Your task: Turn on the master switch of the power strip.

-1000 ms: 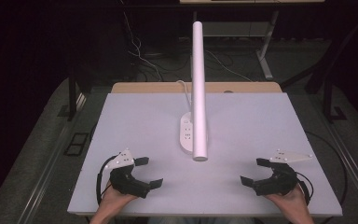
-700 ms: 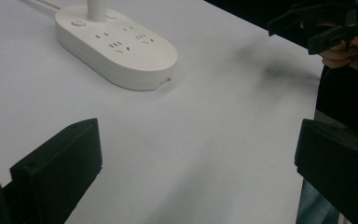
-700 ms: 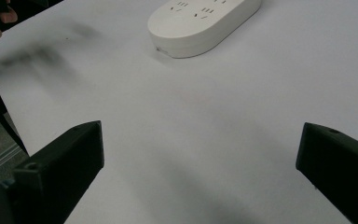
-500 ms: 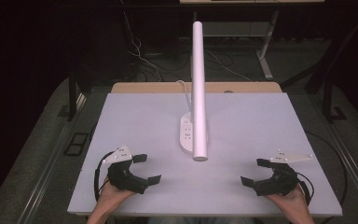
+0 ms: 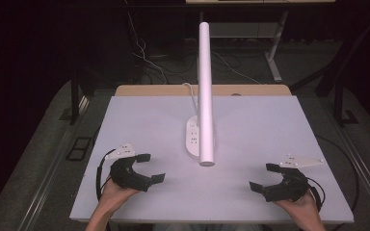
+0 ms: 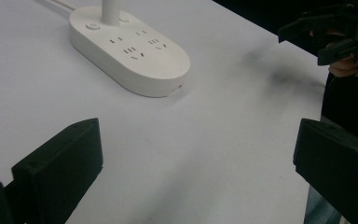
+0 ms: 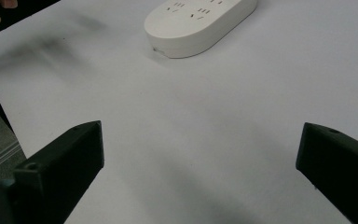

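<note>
A white oval power strip (image 5: 193, 137) with several sockets lies mid-table; a white lamp tube (image 5: 205, 91) rises from its far end and leans toward the camera. In the left gripper view the power strip (image 6: 129, 50) sits ahead at upper left, and in the right gripper view the power strip (image 7: 200, 23) sits at the top. My left gripper (image 5: 150, 168) rests at the front left of the table, jaws wide apart with nothing between them. My right gripper (image 5: 265, 176) rests at the front right, also open and holding nothing. Both point inward toward the strip, well apart from it.
The white tabletop (image 5: 270, 125) lies on a wooden board (image 5: 164, 90). A white cable (image 5: 191, 91) runs from the strip off the back edge. Dark floor, cables and table legs surround it. The right gripper (image 6: 340, 32) appears far off in the left gripper view.
The left gripper has shifted slightly and turned a little on the table. The right gripper has stayed in place.
</note>
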Demonstrator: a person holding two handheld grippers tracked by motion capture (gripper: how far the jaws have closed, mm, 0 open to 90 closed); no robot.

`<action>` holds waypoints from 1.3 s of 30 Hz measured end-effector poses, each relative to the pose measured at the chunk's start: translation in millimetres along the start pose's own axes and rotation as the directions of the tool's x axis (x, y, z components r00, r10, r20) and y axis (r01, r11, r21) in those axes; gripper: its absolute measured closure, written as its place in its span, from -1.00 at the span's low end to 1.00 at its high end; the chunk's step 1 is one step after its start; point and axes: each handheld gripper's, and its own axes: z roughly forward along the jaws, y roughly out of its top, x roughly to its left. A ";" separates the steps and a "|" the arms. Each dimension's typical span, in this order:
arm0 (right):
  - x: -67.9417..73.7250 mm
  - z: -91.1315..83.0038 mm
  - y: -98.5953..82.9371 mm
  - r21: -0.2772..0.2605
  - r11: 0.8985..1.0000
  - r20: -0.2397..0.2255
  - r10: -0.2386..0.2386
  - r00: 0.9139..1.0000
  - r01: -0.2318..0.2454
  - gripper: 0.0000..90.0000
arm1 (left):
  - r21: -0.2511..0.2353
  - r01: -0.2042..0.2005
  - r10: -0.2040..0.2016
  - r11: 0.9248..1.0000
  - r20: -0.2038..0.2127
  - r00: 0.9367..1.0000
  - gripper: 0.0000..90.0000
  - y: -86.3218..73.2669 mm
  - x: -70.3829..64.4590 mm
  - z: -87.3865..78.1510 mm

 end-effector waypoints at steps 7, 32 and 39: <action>0.4 0.2 -0.1 0.003 1.000 0.000 -0.001 1.000 0.001 -0.99 | 0.005 0.002 -0.002 1.000 0.002 1.000 -0.99 8.7 3.9 3.7; -0.6 -0.9 -1.8 0.005 1.000 0.007 -0.003 1.000 0.003 -0.99 | 0.060 -0.031 0.030 0.998 0.003 1.000 -0.99 50.5 16.4 17.2; -0.7 -0.9 -2.3 0.007 1.000 0.006 -0.002 1.000 0.002 -0.99 | 0.069 -0.030 0.030 0.997 -0.002 1.000 -0.98 56.7 22.9 21.0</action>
